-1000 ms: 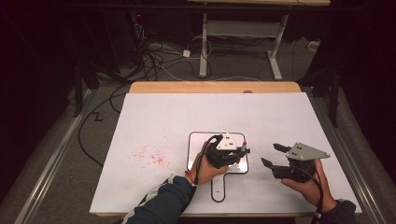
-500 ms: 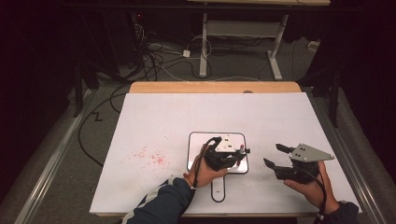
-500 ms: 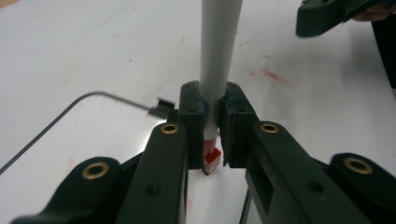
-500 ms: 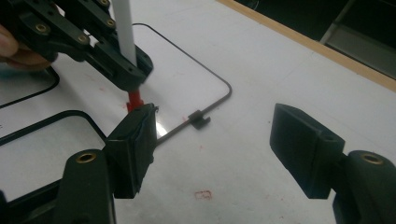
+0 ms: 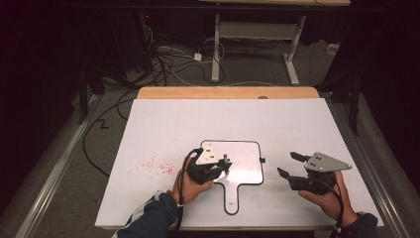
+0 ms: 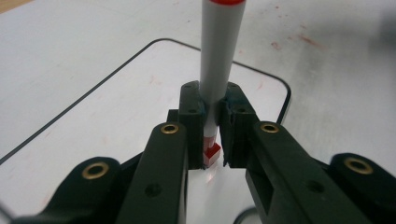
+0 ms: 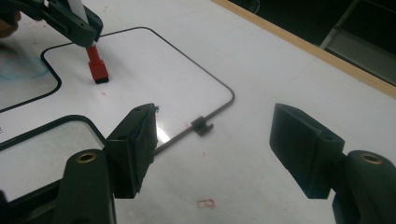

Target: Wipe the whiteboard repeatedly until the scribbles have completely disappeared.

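As seen from the high view, the left gripper (image 5: 221,167) holds a marker (image 5: 225,159) over the small whiteboard (image 5: 245,153); the right gripper (image 5: 289,165) hovers beside the board. Left gripper view: jaws clamped on the marker's grey barrel (image 6: 218,60). Right gripper view: jaws apart, empty; the marker's red cap (image 7: 97,69) meets the board.
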A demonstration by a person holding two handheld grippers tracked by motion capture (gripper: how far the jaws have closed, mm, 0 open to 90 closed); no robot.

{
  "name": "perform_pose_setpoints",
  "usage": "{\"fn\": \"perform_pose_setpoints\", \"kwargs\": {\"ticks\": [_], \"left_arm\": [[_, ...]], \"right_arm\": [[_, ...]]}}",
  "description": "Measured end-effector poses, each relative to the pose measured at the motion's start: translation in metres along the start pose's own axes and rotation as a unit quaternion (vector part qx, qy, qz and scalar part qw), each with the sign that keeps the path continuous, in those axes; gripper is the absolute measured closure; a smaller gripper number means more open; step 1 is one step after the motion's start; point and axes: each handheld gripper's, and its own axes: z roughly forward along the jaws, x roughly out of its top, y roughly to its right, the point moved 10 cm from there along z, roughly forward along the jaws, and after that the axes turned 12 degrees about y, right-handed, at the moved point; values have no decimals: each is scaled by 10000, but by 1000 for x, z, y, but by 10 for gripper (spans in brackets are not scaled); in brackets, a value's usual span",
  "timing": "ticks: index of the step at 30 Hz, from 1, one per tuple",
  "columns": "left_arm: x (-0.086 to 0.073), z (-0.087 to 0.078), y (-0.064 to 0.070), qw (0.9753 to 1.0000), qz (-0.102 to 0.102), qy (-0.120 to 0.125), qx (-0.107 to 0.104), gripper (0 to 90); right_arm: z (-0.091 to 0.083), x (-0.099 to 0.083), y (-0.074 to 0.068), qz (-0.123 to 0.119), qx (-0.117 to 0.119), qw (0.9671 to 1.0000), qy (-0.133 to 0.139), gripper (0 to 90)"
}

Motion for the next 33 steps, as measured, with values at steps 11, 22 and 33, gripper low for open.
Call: {"fn": "perform_pose_setpoints", "kwargs": {"ticks": [11, 22, 33], "left_arm": [[-3, -3, 9, 9997, 32, 169, -148, 787], [19, 52, 39, 9982, 299, 169, -496, 787], [34, 93, 63, 9968, 310, 209, -704, 787]], "right_arm": [[1, 1, -2, 2, 8, 10000, 9, 334], [-3, 0, 2, 42, -54, 10000, 19, 334], [-9, -1, 8, 79, -151, 9998, 38, 334]]}}
